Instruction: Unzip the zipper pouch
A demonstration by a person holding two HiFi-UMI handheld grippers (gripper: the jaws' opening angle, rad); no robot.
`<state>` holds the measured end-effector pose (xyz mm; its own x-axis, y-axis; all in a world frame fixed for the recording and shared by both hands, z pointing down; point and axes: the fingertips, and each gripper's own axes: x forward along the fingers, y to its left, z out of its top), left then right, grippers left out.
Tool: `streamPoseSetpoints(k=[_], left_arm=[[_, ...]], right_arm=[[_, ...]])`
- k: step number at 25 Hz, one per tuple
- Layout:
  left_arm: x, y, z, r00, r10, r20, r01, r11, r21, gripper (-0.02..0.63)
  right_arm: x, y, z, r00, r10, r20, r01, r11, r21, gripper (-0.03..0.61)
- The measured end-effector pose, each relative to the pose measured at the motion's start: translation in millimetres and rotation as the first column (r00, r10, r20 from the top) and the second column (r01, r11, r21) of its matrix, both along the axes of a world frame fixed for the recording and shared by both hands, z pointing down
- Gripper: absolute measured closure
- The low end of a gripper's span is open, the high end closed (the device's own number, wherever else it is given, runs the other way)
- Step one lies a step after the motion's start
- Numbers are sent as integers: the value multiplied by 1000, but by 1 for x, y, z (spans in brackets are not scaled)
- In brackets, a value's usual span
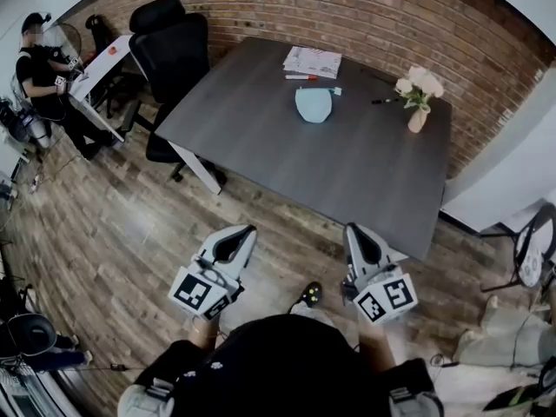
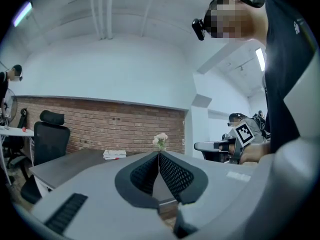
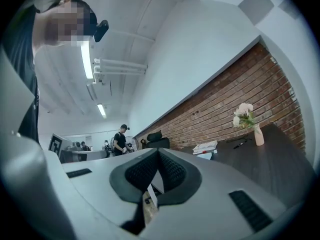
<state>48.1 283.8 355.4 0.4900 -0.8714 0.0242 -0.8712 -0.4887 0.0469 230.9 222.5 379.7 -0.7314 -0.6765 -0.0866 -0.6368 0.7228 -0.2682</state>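
Note:
The light blue zipper pouch lies flat on the far half of the dark grey table. It shows as a pale sliver in the right gripper view. My left gripper and right gripper hang side by side over the wooden floor, short of the table's near edge and far from the pouch. Both are shut with nothing between the jaws. In the left gripper view the left gripper has its ribbed pads pressed together, and the right gripper looks the same in its own view.
Behind the pouch lie a paper stack, a red pen and a black pen. A vase of flowers stands at the table's right. A black office chair sits at the left corner. A person works at a far desk.

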Motion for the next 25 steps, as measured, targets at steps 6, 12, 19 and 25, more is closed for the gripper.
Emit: streamPoseSetpoints(k=[6,12,19,25], left_arm=[[22,-48,13,999,36,29,-36,999,-25,607],[41,-85,11,998,45,44,-46,999,5,607],[39,-99,17,999,44,-4,-44,999,-22,607],[31,-127,26,998,55,-28,-56,998,-35,607]], right_arm=[[24,-36,9,1000,22,-5,-22,1000,-20,578],[39,-62,23,999,29,-23,-30,998,-46,578],[34,-79,23,999,18,-48,-20,999,-35,578],[34,-99,25,997,46,-67,-49,998,-43,578]])
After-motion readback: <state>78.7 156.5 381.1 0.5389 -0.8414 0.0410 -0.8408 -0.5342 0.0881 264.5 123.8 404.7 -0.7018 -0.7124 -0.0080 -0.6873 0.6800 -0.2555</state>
